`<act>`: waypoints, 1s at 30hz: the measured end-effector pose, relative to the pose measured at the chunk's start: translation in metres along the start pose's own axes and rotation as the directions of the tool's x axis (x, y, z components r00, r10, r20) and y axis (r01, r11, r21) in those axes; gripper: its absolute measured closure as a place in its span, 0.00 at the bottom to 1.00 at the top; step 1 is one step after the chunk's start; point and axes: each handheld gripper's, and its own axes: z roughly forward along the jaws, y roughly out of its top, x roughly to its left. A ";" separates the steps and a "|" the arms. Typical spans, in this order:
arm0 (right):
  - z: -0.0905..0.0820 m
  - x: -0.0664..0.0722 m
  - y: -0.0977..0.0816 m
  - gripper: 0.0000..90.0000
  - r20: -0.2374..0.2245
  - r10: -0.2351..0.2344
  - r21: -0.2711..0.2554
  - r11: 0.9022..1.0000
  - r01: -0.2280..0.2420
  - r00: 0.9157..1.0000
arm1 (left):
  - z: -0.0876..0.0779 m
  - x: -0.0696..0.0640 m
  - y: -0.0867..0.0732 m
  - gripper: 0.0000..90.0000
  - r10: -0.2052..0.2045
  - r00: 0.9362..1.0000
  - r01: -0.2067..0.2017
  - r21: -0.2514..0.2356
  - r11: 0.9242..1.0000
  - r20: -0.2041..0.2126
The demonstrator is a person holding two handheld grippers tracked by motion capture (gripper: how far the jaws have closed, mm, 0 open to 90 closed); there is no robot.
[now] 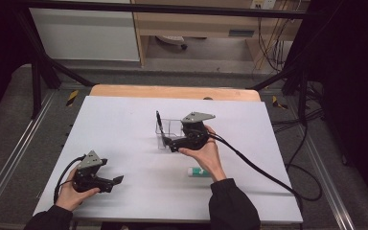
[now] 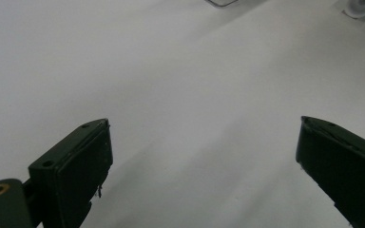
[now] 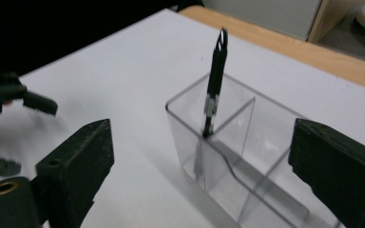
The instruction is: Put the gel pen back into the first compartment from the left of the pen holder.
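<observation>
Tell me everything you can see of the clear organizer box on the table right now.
The clear organizer box looks like transparent plastic, rectangular, open on top, with inner walls dividing it into compartments. It stands upright on the white table top, towards the far middle. A black pen leans upright in a corner compartment, its tip on the floor. The right gripper is open just in front of it, not touching it; nothing else is visible inside.

pen [image 3: 216, 85] upright in organizer [image 3: 247, 156] corner compartment | tube [image 1: 199, 171] on table [image 1: 124, 124], nearer the person than organizer

White table [image 1: 124, 124] with clear organizer [image 1: 168, 133], tube [image 1: 197, 171]
</observation>
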 end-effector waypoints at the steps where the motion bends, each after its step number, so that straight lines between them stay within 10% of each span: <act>1: -0.002 0.000 -0.002 0.07 0.003 -0.004 0.013 1.000 0.004 1.000 | 0.000 0.000 0.000 0.06 -0.001 1.000 0.001 0.002 1.000 0.000; 13: -0.018 -0.009 -0.038 0.03 -0.021 -0.019 0.145 0.989 0.022 1.000 | 0.002 -0.002 0.000 0.05 0.002 1.000 -0.002 0.008 1.000 -0.001; 30: -0.051 -0.031 -0.071 0.03 0.015 -0.008 0.173 0.985 0.005 1.000 | 0.002 -0.002 0.000 0.05 0.006 1.000 -0.006 0.013 1.000 0.001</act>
